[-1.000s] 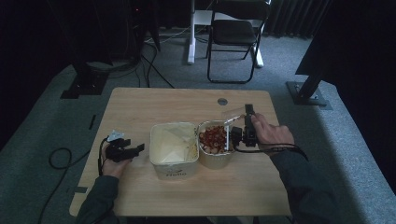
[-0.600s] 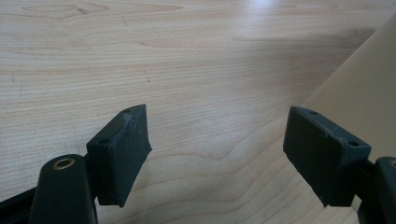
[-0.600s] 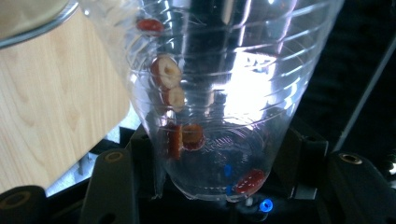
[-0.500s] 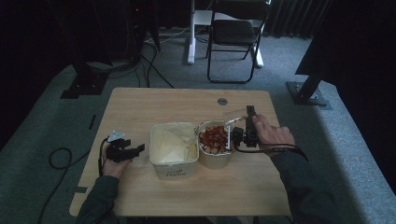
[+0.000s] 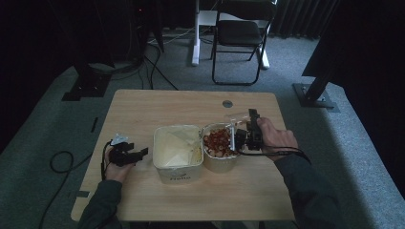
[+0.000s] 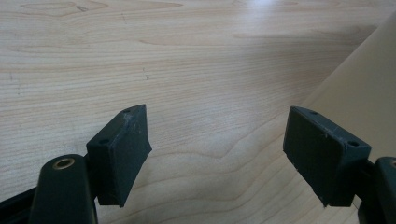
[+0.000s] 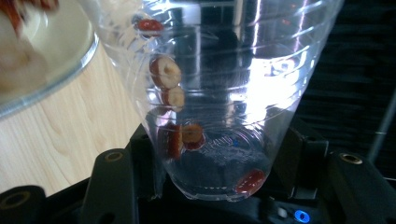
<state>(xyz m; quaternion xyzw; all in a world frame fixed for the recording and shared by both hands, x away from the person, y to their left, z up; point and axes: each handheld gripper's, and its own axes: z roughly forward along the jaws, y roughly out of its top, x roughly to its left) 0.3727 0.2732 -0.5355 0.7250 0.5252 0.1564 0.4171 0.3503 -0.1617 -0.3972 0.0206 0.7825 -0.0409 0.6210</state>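
Note:
My right gripper (image 5: pixel 242 136) is shut on a clear plastic cup (image 5: pixel 237 125), tipped on its side toward a round bowl (image 5: pixel 218 161) of red dried fruit slices (image 5: pixel 218 141). In the right gripper view the cup (image 7: pixel 224 93) sits between the jaws of my right gripper (image 7: pixel 219 179). A few fruit slices (image 7: pixel 166 72) cling to its inner wall, and the bowl's rim (image 7: pixel 56 74) shows at upper left. My left gripper (image 5: pixel 139 154) rests open on the table, left of a cream square tub (image 5: pixel 177 151). Nothing lies between the jaws of my left gripper (image 6: pixel 217 144); the tub's wall (image 6: pixel 364 102) is at the right.
The wooden table (image 5: pixel 143 109) has a round cable hole (image 5: pixel 228 103) at the back. A black chair (image 5: pixel 239 36) and stand bases sit on the grey carpet beyond. A cable (image 5: pixel 62 160) trails off the table's left edge.

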